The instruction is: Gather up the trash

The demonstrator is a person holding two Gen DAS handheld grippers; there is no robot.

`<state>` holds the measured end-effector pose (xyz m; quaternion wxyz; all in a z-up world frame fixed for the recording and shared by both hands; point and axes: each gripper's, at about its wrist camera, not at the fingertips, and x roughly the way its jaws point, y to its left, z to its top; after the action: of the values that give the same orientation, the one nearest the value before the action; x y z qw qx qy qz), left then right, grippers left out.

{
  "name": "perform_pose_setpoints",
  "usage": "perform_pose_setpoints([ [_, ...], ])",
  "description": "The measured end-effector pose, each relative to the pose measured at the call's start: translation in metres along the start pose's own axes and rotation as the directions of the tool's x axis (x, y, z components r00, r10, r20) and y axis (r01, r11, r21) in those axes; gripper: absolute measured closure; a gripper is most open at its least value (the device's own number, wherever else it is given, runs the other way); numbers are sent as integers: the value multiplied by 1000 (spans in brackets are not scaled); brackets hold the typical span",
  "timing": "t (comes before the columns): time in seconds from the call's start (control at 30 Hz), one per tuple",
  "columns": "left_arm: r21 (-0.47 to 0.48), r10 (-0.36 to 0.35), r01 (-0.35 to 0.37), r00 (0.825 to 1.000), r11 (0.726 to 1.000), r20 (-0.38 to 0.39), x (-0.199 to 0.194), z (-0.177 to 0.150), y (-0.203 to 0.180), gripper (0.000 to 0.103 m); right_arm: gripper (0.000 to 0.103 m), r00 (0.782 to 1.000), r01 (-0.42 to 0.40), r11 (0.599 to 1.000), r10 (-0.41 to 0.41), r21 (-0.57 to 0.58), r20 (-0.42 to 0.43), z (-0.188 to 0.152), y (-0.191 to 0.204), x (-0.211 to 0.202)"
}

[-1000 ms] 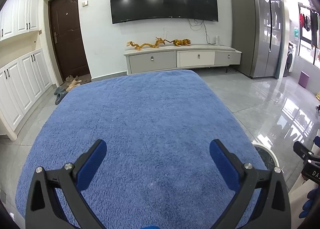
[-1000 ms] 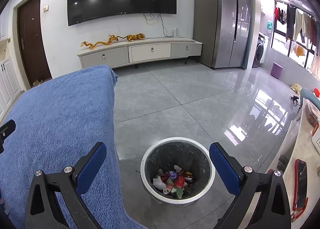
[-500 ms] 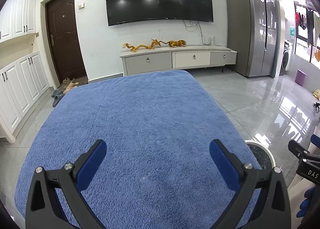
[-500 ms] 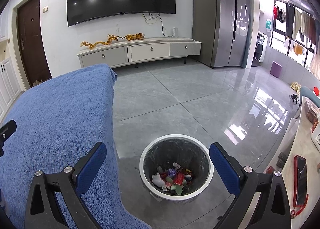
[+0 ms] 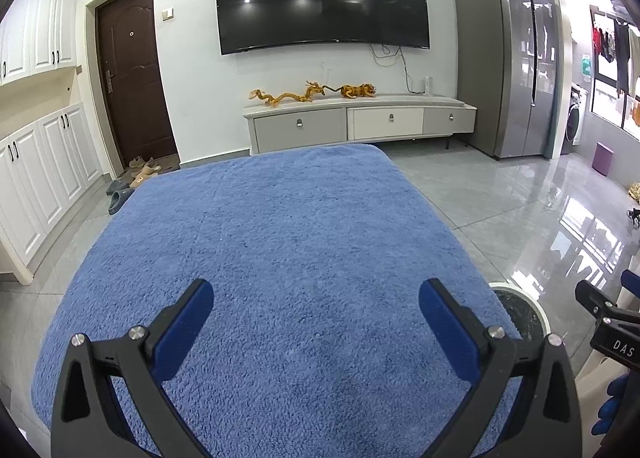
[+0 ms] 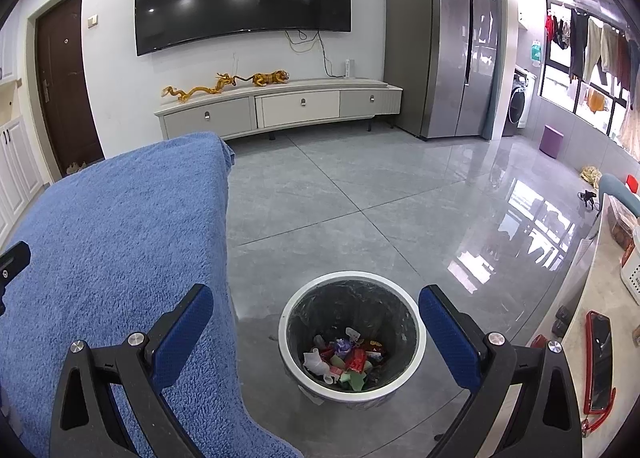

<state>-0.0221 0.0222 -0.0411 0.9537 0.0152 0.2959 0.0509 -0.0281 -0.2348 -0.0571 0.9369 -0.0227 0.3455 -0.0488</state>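
The left tool (image 5: 316,318) hangs over the desk (image 5: 280,258), which a blue towel covers, with its jaws spread wide and nothing between them. The right tool (image 6: 316,318) is likewise spread and empty, poised off the desk's edge above the floor. The bin (image 6: 352,338) sits just ahead of and below the right tool, framed between its fingers, and the trash (image 6: 346,358) lies heaped in its bottom: wrappers and scraps in red, white and green. In the left view the bin's rim shows only past the right finger, at the desk's edge.

No loose scrap shows on the towel ahead of the left tool, so collecting looks finished or nearly so. The sound course is to sweep the left tool's view across the whole towel, near edge included, which its own fingers hide. If a piece turns up, come down with jaws spread, pinch shallow so the pile is not caught, and release only when squarely above the bin's mouth.
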Motion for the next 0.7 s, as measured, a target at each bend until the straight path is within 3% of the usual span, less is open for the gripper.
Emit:
perform_pose_setpoints([
  [0.3, -23, 3, -3, 1000, 1000, -4, -1, 0, 7, 0, 0, 1000, 0, 1000, 0, -5, 0, 0, 1, 0],
  [0.7, 12, -48, 48, 999, 999, -3, -2, 5, -9, 0, 0, 1000, 15, 1000, -15, 3, 1, -2, -4, -2],
])
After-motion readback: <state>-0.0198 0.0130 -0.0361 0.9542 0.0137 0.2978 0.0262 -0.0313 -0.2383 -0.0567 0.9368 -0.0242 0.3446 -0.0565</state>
